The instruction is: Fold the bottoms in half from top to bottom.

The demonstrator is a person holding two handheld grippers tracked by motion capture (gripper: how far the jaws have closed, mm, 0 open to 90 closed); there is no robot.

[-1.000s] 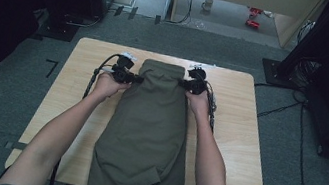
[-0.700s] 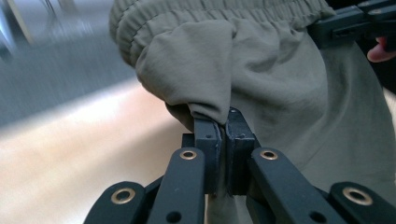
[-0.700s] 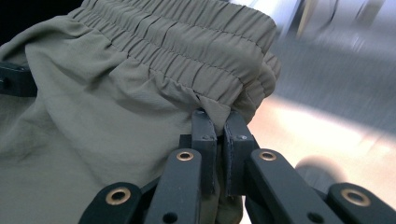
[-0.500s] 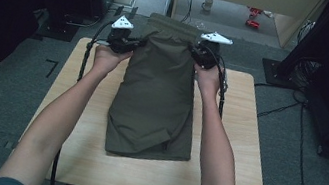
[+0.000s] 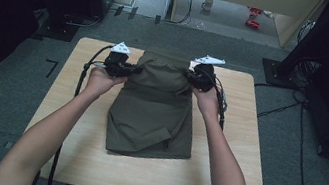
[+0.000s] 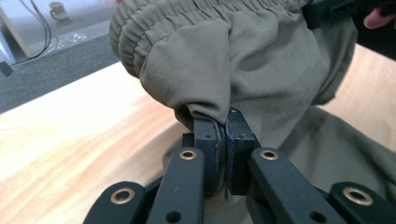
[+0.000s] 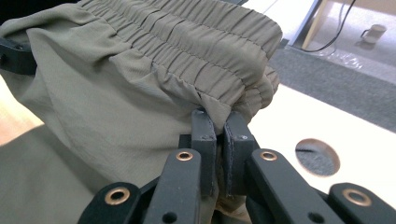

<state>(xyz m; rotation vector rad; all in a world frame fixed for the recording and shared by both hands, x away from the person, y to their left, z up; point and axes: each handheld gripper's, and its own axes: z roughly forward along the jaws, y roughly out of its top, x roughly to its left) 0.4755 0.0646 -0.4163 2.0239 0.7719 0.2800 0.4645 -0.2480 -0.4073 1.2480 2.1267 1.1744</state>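
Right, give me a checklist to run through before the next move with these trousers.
1. Left gripper shut on the waistband side of the olive trousers: ok.
2. Right gripper shut on the opposite waistband corner: ok.
3. Both grips level with each other in the high view: ok.
4. Waistband end lifted off the table: ok.
5. Lower end lying flat: not ok, a fold shows near the hem.
6. How deep the cloth sits between the pads: cannot tell.
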